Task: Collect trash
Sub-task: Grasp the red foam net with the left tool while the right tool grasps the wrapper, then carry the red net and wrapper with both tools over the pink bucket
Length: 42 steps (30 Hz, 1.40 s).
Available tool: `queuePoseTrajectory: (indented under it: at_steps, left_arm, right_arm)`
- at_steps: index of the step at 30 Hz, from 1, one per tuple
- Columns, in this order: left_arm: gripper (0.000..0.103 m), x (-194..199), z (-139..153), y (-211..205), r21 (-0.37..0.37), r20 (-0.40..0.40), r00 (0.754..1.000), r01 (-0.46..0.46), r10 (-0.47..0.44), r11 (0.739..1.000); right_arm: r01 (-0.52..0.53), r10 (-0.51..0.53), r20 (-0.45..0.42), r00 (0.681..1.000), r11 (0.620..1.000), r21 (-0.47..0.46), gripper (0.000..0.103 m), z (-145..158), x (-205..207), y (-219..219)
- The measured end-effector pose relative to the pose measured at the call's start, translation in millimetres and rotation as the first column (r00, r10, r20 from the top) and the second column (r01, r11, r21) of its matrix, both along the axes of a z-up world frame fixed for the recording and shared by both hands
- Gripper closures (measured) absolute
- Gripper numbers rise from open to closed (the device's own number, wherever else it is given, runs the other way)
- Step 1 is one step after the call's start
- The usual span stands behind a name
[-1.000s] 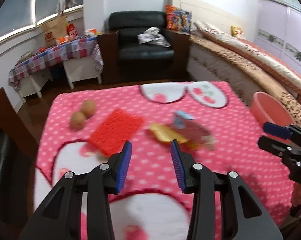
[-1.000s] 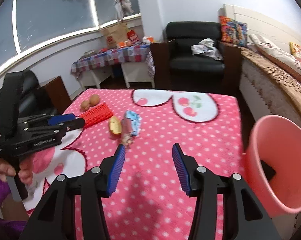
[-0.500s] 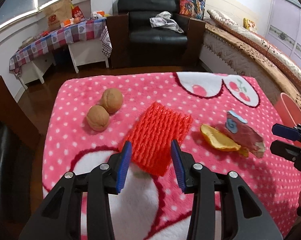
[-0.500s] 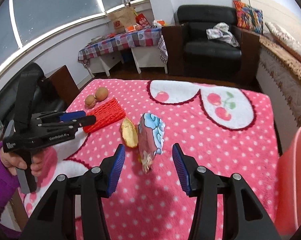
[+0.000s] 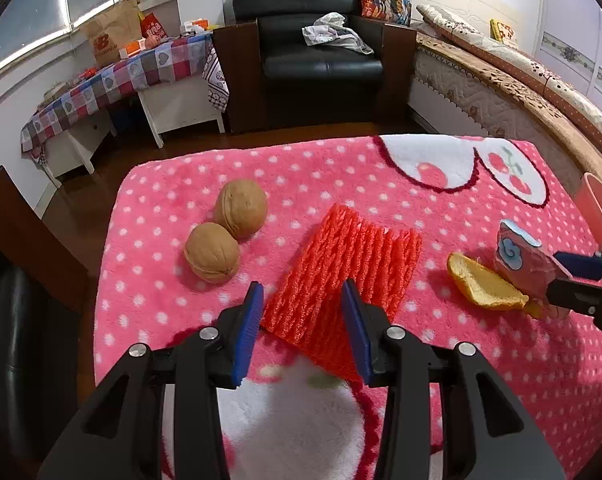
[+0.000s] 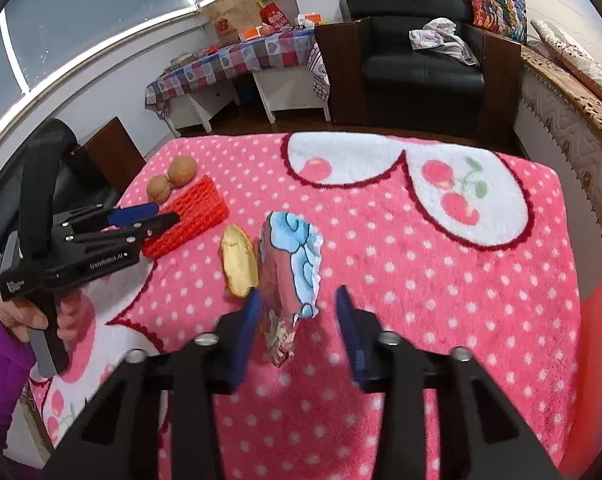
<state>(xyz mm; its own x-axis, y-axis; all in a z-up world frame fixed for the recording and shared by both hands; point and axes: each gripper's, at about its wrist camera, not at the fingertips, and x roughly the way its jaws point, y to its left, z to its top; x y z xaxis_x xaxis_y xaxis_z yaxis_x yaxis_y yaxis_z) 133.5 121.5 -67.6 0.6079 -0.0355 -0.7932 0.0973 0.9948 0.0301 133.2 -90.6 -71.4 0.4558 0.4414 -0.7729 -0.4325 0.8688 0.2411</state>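
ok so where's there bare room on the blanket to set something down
The widest bare stretch is the pink blanket right of the snack wrapper, running up to the white cherry heart. Crowded: the left half, where walnuts, red foam net and orange peel cluster.

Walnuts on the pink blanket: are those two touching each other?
Touching. The left wrist view shows the two walnuts pressed side by side on the blanket with no gap at their meeting edge.

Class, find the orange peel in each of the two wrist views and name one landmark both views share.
Left wrist view: the orange peel lies right of centre, right of the red foam net.
Right wrist view: the peel lies left of centre, beside the snack wrapper.
Shared landmark: the two walnuts.
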Motion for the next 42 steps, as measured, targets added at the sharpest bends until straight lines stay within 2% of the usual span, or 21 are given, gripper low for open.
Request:
queuePoseTrajectory:
  at_steps: [1, 6, 11, 12, 21, 25, 30, 36, 42]
  left_arm:
    - [0.062, 0.0, 0.1, -0.9, 0.004, -0.004, 1.000, 0.004, -0.004, 1.000]
    - [0.063, -4.1, 0.9, -7.6, 0.018, -0.001, 1.000, 0.028, -0.028, 0.999]
    - [0.091, -13.1, 2.9, -12.3, 0.001, 0.014, 0.999, 0.040, -0.040, 0.999]
    - [0.092, -15.2, 4.2, -13.0, -0.005, 0.017, 0.999, 0.038, -0.038, 0.999]
    - [0.094, -38.9, 26.0, -29.6, -0.069, 0.072, 0.996, 0.048, -0.043, 0.996]
    - [0.094, -50.9, 41.1, -44.5, -0.121, 0.110, 0.993, 0.065, -0.052, 0.991]
    - [0.094, -63.6, 55.9, -76.2, -0.172, 0.158, 0.985, 0.101, -0.074, 0.980]
    - [0.094, -70.7, 65.4, -118.6, -0.180, 0.208, 0.972, 0.151, -0.113, 0.972]
    - [0.094, -72.7, 75.4, -152.6, -0.217, 0.239, 0.962, 0.186, -0.133, 0.958]
  right_arm:
    - [-0.004, 0.004, -0.004, 1.000, 1.000, 0.004, 0.085, -0.7, -0.3, 0.1]
    - [-0.004, 0.004, 0.015, 1.000, 1.000, 0.020, 0.089, 4.2, -6.1, -5.6]
    - [0.029, -0.031, 0.038, 0.999, 0.998, 0.053, 0.089, 17.7, -12.7, -21.9]
    - [0.040, -0.042, 0.041, 0.998, 0.997, 0.061, 0.089, 20.4, -13.9, -26.8]
    - [0.086, -0.092, 0.072, 0.993, 0.992, 0.089, 0.089, 32.6, -29.2, -49.9]
    - [0.096, -0.105, 0.099, 0.989, 0.991, 0.090, 0.089, 38.0, -39.9, -57.4]
    - [0.132, -0.144, 0.147, 0.979, 0.987, 0.089, 0.089, 46.6, -55.9, -69.1]
    - [0.198, -0.213, 0.198, 0.957, 0.976, 0.093, 0.089, 55.8, -69.6, -90.2]
    - [0.268, -0.285, 0.216, 0.934, 0.958, 0.106, 0.089, 60.6, -81.1, -120.0]
